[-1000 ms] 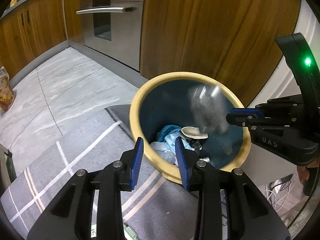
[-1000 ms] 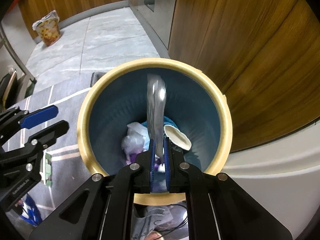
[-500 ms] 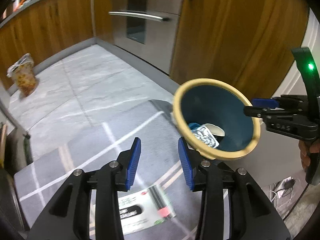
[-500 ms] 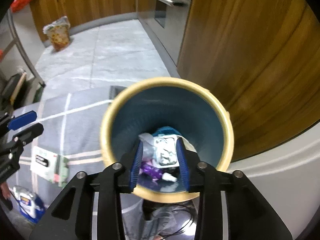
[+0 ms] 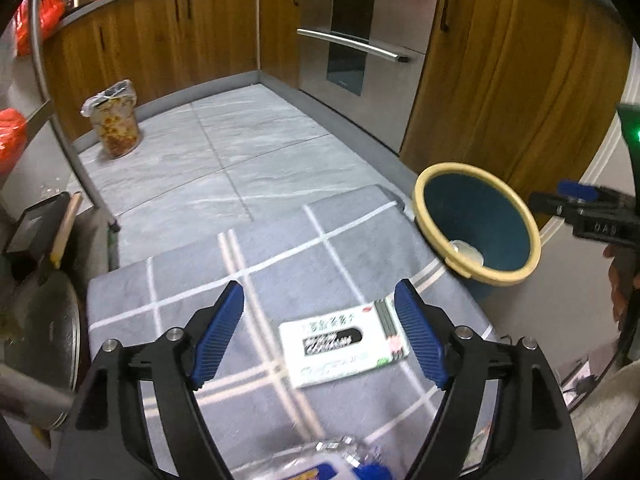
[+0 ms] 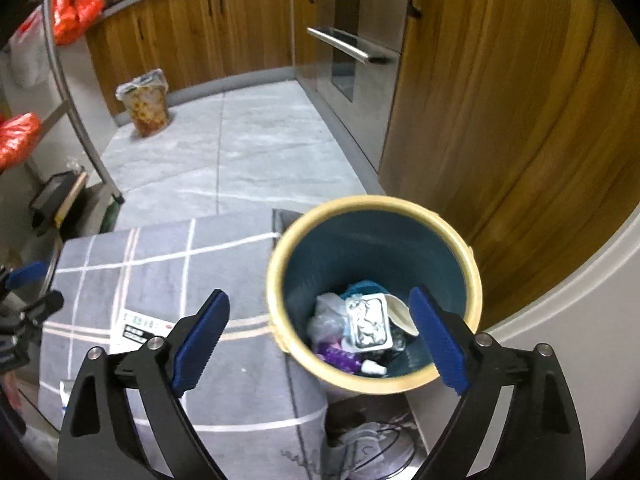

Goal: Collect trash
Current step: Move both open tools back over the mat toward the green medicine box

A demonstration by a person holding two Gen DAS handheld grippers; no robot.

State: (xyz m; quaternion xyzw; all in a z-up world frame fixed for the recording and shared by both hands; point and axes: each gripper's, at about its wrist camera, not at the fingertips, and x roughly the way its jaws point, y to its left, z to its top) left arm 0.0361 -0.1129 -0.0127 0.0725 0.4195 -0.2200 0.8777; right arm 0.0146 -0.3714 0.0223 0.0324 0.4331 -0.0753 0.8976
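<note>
A blue bin with a cream rim [image 6: 472, 276] [image 5: 476, 276] stands by the wooden cabinet. Inside lie a silver foil tray [image 6: 366, 322], a clear bag, a purple wrapper and a white cup. My right gripper [image 6: 318, 340] is wide open and empty above the bin's near side. My left gripper [image 5: 318, 334] is wide open and empty above a white and green flat packet [image 5: 344, 346] on the grey checked rug [image 5: 192, 276]. The packet also shows in the right wrist view [image 6: 138, 326]. A clear plastic item with blue print [image 5: 332, 460] lies at the bottom edge.
A bagged floral waste bin [image 5: 116, 120] stands at the far cabinets. An oven with steel handles [image 5: 352, 46] is ahead. A metal rack leg [image 5: 68, 136] and pots [image 5: 40, 344] are at left. Cables [image 6: 372, 452] lie below the blue bin. Red bags [image 6: 72, 4] hang at upper left.
The right gripper let the foil tray drop into the bin and opened wide, rising back. The left gripper opened wider and pulled back over the rug and the packet.
</note>
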